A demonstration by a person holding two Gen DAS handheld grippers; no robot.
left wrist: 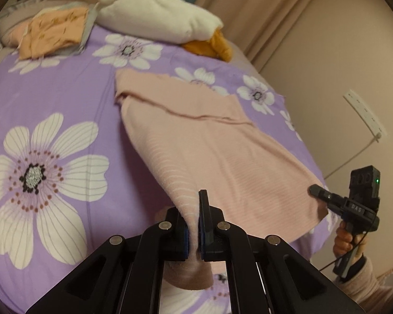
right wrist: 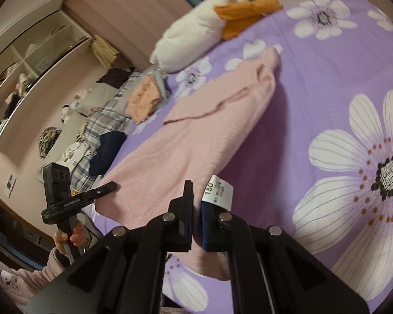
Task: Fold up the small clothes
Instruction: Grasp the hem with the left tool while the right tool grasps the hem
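Tag [right wrist: 218,192] reading "150" hangs from pink garment [right wrist: 196,136] beside right gripper [right wrist: 196,209].

One pink garment [left wrist: 209,141] lies on one purple flowered bedspread [left wrist: 65,83]. Two grippers, left [left wrist: 195,225] and right [right wrist: 196,219], pinch it. One white pillow [left wrist: 154,15], one orange cloth [left wrist: 209,45], one folded peach garment [left wrist: 52,32].

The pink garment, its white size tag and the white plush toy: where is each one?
pink garment [left wrist: 209,141]: left wrist view, on its ribbed middle panel.
white size tag [right wrist: 218,192]: right wrist view, on the printed face beside the number.
white plush toy [left wrist: 154,15]: left wrist view, on its body.
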